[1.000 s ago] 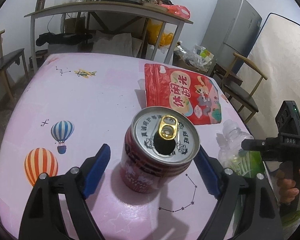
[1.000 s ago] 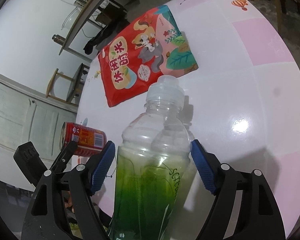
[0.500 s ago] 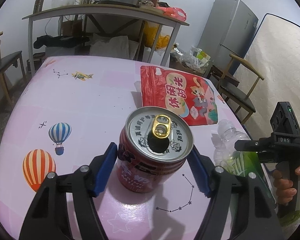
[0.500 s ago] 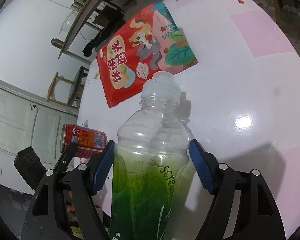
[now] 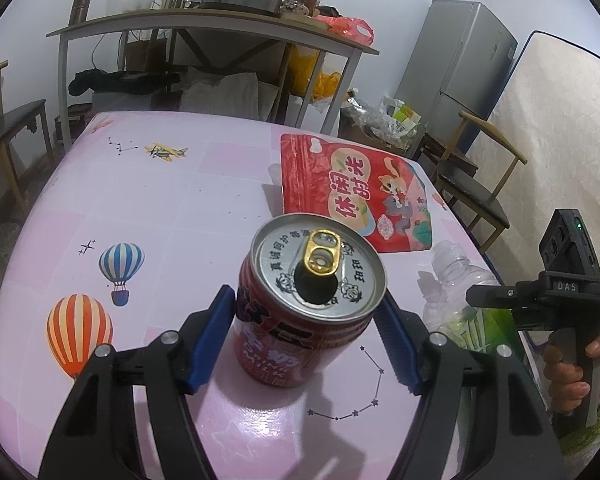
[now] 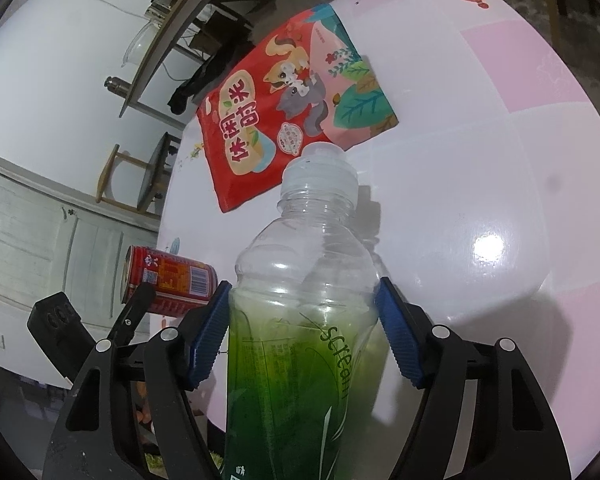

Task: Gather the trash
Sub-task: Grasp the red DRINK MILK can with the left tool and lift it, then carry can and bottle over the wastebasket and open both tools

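I see the red can [image 5: 312, 304] upright at frame centre, my left tool [image 5: 306, 330] clenched on its sides. The green-labelled bottle [image 6: 300, 320] fills the lower middle, my right tool [image 6: 302, 334] gripping it. The red snack bag [image 5: 354, 190] lies beyond, upper right, on the pink desk [image 5: 140, 208].

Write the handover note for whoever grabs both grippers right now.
Left gripper: shut on the red drink can, upright on the pink table.
Right gripper: shut on the clear plastic bottle with the green label, at the table's edge.
Red snack bag: flat on the table beyond both, untouched.
Done: both grips made.
Left: lift can and bottle away to the trash, not in view, then fetch the bag.
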Demonstrator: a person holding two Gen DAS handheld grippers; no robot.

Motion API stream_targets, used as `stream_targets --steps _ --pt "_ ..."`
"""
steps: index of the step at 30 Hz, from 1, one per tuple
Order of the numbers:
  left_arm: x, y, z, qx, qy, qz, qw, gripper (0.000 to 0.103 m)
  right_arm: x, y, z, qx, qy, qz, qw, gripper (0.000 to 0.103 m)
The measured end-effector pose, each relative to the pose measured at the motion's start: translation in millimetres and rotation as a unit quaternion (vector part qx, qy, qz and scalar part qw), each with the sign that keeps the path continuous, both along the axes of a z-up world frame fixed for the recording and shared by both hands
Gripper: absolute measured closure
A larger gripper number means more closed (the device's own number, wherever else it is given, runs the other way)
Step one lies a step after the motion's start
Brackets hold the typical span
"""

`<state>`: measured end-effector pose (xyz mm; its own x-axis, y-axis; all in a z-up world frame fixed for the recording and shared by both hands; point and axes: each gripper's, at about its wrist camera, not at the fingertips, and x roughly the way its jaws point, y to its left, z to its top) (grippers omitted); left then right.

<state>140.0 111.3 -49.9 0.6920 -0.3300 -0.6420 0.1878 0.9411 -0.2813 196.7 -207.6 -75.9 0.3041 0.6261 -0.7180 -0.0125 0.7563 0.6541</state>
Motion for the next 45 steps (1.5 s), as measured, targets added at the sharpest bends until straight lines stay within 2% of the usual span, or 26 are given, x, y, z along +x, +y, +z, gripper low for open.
stream_targets --steps 9,17,24,30,37,41,45 --pt "-13 -4 12 -0.01 -0.013 -0.006 0.9998 0.035 -7 -6 13 0.012 -0.014 0.002 1.0 0.036" --pt "-26 -18 35 -0.024 -0.036 -0.025 0.9987 0.035 -20 -17 27 0.032 -0.023 -0.004 0.999 0.036" --pt "-35 -42 56 -0.044 -0.051 -0.055 0.9962 0.035 -38 -41 42 0.036 -0.037 -0.022 0.998 0.036" --pt "-39 -80 75 -0.053 -0.061 -0.098 0.9919 0.035 -61 -73 54 0.036 -0.055 -0.052 0.996 0.036" --pt "-26 -146 90 -0.081 -0.033 -0.181 0.9795 0.035 -103 -134 69 0.011 -0.074 -0.134 0.988 0.036" --pt "-14 -200 94 -0.095 -0.001 -0.241 0.9658 0.035 -144 -192 70 -0.027 -0.076 -0.225 0.971 0.036" --pt "-5 -259 93 -0.081 0.03 -0.293 0.9522 0.035 -183 -243 53 -0.044 -0.058 -0.3 0.951 0.036"
